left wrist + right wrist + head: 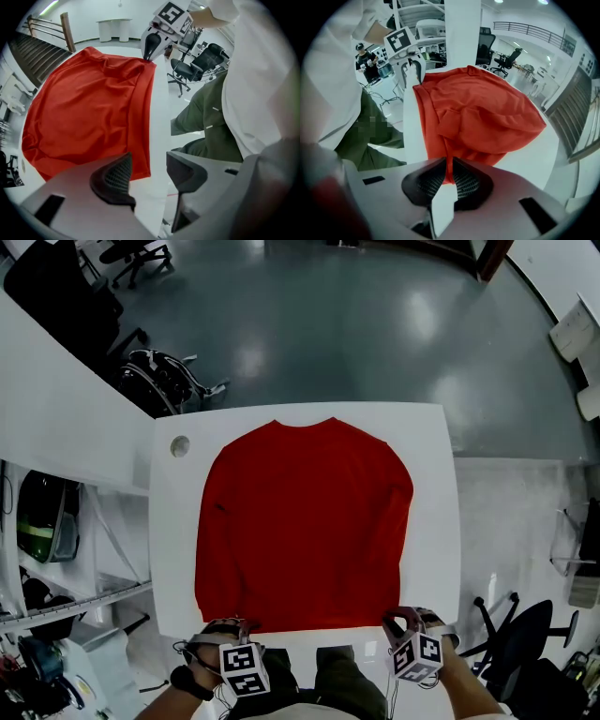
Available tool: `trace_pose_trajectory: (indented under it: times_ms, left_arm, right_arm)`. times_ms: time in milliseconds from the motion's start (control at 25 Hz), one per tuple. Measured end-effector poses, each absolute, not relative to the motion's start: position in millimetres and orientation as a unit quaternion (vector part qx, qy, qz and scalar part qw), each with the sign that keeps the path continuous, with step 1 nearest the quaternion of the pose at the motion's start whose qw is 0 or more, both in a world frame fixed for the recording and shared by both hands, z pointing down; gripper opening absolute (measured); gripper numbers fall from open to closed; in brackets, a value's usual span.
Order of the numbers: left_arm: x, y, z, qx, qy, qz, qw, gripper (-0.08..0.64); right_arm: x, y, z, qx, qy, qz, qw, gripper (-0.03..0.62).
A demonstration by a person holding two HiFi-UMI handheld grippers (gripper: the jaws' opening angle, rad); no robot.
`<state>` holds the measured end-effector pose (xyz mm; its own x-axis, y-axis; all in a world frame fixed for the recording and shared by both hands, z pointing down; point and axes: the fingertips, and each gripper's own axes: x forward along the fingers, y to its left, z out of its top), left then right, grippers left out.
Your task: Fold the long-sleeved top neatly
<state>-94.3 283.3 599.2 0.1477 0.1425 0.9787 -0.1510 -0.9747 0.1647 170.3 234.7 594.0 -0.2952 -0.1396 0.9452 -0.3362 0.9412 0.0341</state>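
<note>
A red long-sleeved top [305, 521] lies spread flat on the white table [433, 521], collar at the far side and hem along the near edge. My right gripper [405, 620] is at the hem's near right corner, shut on a pinch of red cloth [449, 176]. At the near left corner my left gripper [227, 626] points steeply down. Its jaws stand apart [150, 168] with only white table showing in the gap. The top's hem [140, 164] lies just beside the left pad. The left gripper view shows the right gripper [149, 50] at the far corner.
A round hole [180, 445] sits in the table's far left corner. Office chairs [164, 379] stand behind the table on the left, and another chair [525, 643] is at the near right. The person's green trousers [328, 671] are against the near edge.
</note>
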Motion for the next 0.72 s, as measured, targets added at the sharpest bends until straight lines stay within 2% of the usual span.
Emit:
trace_pose_trajectory:
  times_ms: [160,360,720]
  left_arm:
    - [-102.7,291.8,615.3,0.734,-0.002,0.673,0.089,0.208]
    - [-114.4,285.6,624.2,0.719,-0.008,0.693,0.048,0.085]
    - [-134.2,295.8,625.4,0.708,0.009,0.704,0.058,0.052]
  right_arm:
    - [171.3,247.3,612.3,0.12,-0.785,0.053,0.605,0.063]
    - [169.8,247.8,618.0,0.118,-0.775,0.028,0.62,0.052]
    - [173.7,254.1,620.8,0.114,-0.771,0.033,0.625,0.029]
